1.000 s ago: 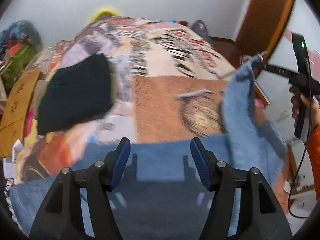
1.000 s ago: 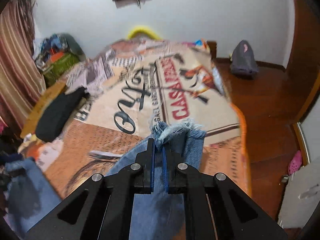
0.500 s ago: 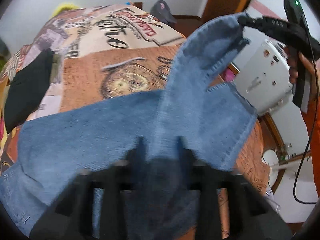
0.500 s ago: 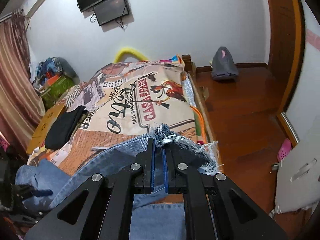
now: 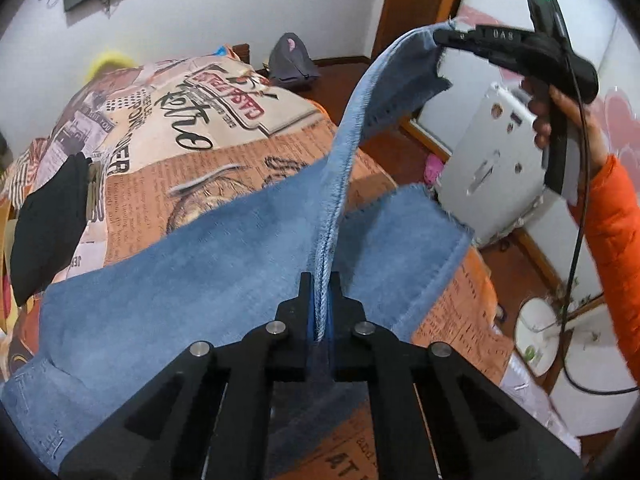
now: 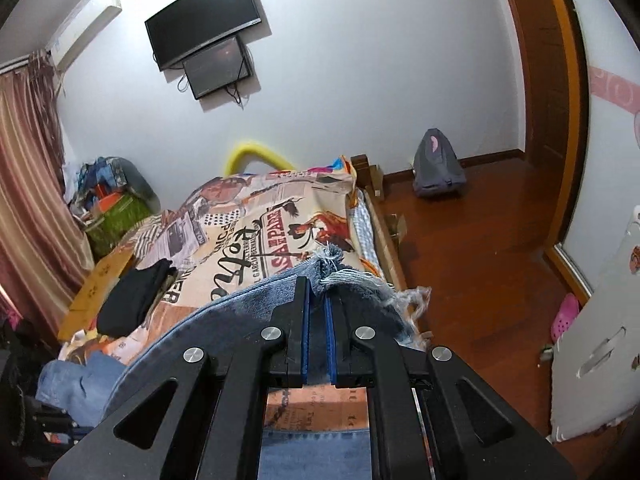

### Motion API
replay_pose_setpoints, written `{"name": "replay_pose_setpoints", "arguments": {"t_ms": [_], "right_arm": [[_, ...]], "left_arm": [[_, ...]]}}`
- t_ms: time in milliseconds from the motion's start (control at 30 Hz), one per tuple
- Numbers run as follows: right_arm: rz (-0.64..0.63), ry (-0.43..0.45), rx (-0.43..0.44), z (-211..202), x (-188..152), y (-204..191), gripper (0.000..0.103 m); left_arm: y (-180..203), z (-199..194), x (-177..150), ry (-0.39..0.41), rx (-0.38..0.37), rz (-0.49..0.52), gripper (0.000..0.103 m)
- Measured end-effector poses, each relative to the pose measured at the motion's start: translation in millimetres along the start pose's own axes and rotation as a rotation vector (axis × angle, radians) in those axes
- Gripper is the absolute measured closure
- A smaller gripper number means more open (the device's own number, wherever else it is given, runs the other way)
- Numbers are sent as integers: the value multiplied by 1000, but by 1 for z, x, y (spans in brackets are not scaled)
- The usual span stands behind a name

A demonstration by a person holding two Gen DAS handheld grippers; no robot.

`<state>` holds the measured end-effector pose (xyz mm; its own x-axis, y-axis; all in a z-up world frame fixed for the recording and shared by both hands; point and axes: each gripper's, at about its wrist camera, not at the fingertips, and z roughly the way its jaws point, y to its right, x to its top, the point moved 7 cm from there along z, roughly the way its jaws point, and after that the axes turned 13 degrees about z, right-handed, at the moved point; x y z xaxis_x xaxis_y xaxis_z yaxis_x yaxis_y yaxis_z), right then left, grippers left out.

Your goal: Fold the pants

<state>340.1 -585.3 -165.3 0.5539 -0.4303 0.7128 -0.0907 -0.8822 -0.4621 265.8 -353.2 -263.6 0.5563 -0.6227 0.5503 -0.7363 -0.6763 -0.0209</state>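
Denim pants (image 5: 192,280), frayed hem (image 6: 360,276), ridged seam.

The left tongs (image 5: 320,308), just closed, pinch the seam edge of the blue jeans (image 5: 192,280) spread on the printed bedspread (image 5: 180,120). One leg rises far right to the right tongs (image 5: 444,36), clamped on its hem. Black folded clothing (image 5: 48,216) lies at left

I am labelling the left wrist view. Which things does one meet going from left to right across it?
black folded garment → jeans → left gripper → right gripper → white panel → orange sleeve
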Motion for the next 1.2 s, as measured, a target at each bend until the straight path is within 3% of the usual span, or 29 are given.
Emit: {"name": "replay_pose_setpoints", "arguments": {"t_ms": [200, 400, 567, 667, 900, 1200], "right_arm": [[15, -63, -70, 0, -38, 39, 97], [72, -154, -162, -7, -100, 92, 96], [166, -229, -225, -10, -142, 127, 90], [215, -230, -244, -17, -156, 139, 75], [205, -272, -200, -17, -177, 125, 73], [76, -282, -52, -15, -185, 47, 66]], "left_arm": [[14, 26, -26, -74, -32, -17, 99], [22, 39, -41, -96, -1, -3, 99], [26, 39, -42, -89, 28, 14, 99], [27, 39, -42, -86, 43, 22, 99], [29, 35, -41, -73, 62, 32, 99], [36, 32, -46, -80, 71, 41, 99]]}}
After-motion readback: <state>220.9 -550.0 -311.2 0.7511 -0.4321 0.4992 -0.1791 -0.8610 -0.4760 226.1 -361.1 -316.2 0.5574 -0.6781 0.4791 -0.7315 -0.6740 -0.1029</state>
